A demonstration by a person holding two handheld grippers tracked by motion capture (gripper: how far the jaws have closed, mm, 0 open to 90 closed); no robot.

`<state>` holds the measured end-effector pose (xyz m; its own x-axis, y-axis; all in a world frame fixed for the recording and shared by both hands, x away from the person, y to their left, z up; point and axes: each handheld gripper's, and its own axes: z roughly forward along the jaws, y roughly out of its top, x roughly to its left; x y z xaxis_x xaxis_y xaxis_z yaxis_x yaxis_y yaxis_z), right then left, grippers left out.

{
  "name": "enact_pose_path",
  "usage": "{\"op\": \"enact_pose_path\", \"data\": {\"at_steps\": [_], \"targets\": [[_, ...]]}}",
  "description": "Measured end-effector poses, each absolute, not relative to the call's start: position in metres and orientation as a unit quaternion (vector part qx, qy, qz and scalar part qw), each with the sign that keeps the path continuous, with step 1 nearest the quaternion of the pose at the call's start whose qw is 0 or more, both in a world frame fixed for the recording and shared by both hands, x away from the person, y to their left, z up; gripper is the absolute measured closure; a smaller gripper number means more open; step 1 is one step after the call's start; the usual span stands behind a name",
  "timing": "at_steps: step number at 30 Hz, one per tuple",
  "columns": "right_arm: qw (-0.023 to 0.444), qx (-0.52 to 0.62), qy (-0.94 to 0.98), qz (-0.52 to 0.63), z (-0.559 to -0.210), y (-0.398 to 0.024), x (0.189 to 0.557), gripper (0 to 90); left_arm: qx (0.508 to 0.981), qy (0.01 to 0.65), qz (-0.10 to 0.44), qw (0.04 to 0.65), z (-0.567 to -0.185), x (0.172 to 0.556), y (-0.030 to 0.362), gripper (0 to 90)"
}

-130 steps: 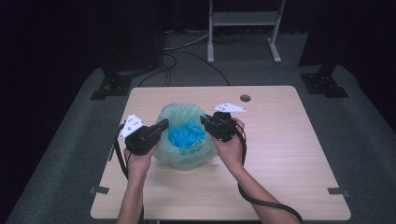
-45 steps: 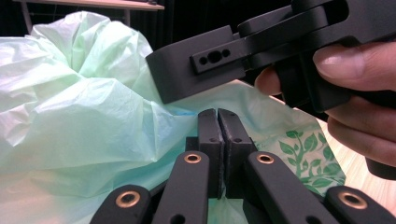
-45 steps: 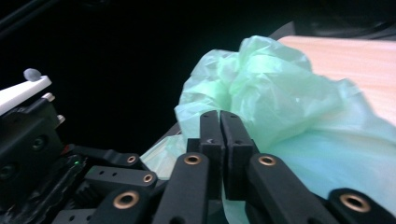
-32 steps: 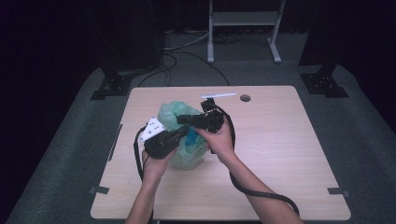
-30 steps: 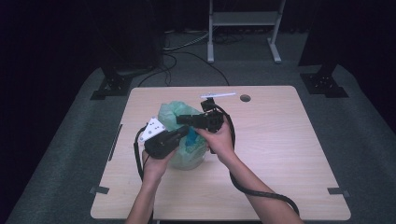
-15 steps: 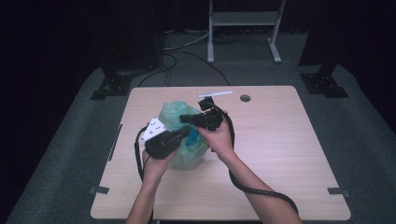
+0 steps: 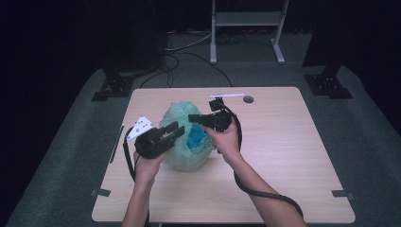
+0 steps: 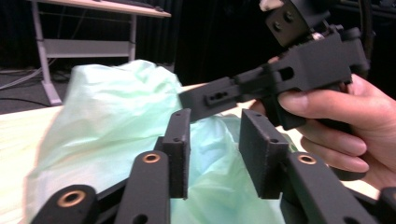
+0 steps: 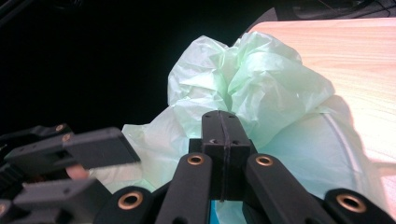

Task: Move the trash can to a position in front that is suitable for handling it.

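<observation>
A pale green plastic bag (image 7: pixel 182 156) with something blue (image 7: pixel 196 139) inside stands mid-table. My left gripper (image 7: pixel 176 132) points at its left side. In the left gripper view its jaws (image 8: pixel 215 149) have just been opening and stand apart, with bag film (image 8: pixel 107 121) behind the gap and neither pad pressing on it. My right gripper (image 7: pixel 194 117) reaches over the bag's top from the right. Its jaws (image 9: pixel 225 128) are pressed flat together against the crumpled bag top (image 9: pixel 247 70), seemingly pinching thin film. The left gripper view shows the right gripper (image 8: pixel 280 79) in a hand.
The wooden table (image 7: pixel 293 156) has a white strip (image 7: pixel 227 95) and a round hole (image 7: pixel 248 99) near its far edge. The right gripper's cable (image 7: pixel 260 194) loops over the table's front. Stand feet (image 7: pixel 113 87) and a metal frame (image 7: pixel 246 19) sit on the floor behind.
The left jaws, shut a second ago, now stand apart. Both hands have barely moved within that second. Earlier the grippers sat wide on either side of the bag.
</observation>
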<state>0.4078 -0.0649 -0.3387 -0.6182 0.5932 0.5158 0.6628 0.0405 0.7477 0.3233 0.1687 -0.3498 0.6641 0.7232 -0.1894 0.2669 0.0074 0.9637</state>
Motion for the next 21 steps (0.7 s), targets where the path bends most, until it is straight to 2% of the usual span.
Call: {"op": "enact_pose_path", "data": {"at_steps": [10,21], "targets": [[0.037,-0.44,-0.706,-0.554,-0.333,-0.072,0.407,90.0,0.661,0.4,0.195,0.604,-0.351,0.328,0.188,46.9],[0.031,-0.447,-0.688,-0.571,-0.322,-0.083,0.407,90.0,0.634,0.438,0.194,0.608,-0.352,0.331,0.21,37.0]]}}
